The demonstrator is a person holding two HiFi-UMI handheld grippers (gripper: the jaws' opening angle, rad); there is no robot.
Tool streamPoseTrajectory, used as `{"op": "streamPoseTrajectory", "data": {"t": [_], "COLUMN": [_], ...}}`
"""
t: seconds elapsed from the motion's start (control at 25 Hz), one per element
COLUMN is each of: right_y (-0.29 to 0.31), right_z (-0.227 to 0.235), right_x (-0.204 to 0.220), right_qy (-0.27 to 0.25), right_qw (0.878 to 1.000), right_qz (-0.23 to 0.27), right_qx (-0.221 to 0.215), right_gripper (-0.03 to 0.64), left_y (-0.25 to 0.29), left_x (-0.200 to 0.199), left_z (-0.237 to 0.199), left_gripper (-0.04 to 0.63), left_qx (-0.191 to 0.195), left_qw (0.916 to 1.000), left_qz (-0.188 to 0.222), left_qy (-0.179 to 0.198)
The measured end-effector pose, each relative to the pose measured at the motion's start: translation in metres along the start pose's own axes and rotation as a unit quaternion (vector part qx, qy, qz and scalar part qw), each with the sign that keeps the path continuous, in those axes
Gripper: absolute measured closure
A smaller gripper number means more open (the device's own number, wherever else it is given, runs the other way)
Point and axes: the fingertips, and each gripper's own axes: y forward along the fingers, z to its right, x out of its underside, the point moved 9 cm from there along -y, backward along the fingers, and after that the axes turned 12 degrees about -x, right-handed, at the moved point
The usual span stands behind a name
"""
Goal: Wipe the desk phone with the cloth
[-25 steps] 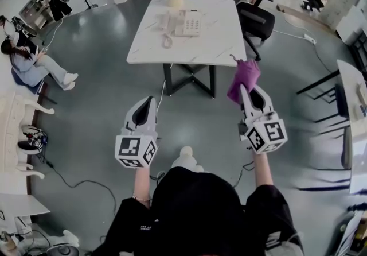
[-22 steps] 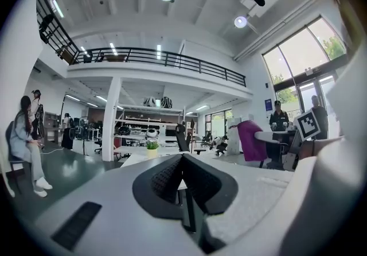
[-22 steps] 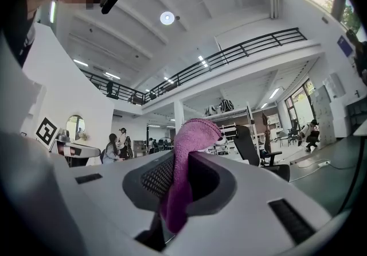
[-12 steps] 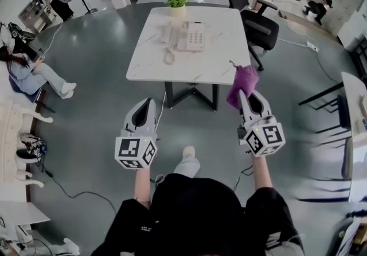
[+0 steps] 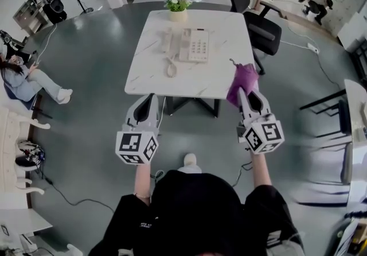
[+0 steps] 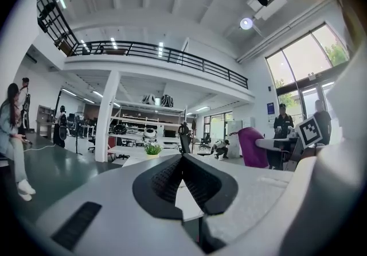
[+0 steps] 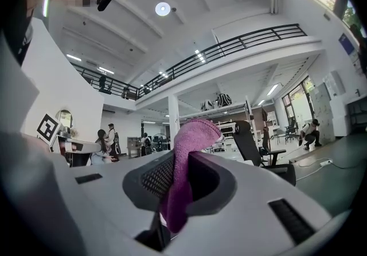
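The right gripper (image 7: pixel 181 160) has its jaws closed on a purple cloth (image 7: pixel 192 134), which runs down between the black pads (image 7: pixel 156 178) and folds over above their tips. The left gripper (image 6: pixel 182 160) has its jaws closed tip to tip, with nothing between them. Only the head view shows both grippers held side by side, well apart, near the front edge of a white table (image 5: pixel 150 71). It alone also shows the phone (image 5: pixel 195 44), which sits on the far half of the table, keypad up, with its handset (image 5: pixel 168 39) on the left and the coiled cord (image 5: pixel 170 67) trailing toward the person. Behind the phone, at the far edge, a small pot (image 5: pixel 178 15) holds a green plant (image 5: pixel 178 2) with white flowers. The left gripper view catches that plant beyond its jaws. The right gripper view looks past the cloth to a black chair (image 7: pixel 252 146).
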Motion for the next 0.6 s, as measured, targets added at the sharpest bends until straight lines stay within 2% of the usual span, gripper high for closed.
{"op": "streamPoseTrajectory", "data": {"t": [0.6], "right_y": [0.048], "right_z": [0.042], "right_x": [0.000], "right_qy": [0.000], "right_qw": [0.999], "right_qz": [-0.002], "right_qx": [0.034], "right_gripper": [0.584], "left_y": [0.078], "left_x": [0.003], "left_z": [-0.011], "left_gripper": [0.598], "left_qx": [0.025], "left_qw": [0.9995], "left_qz": [-0.017], "left_qy": [-0.008]}}
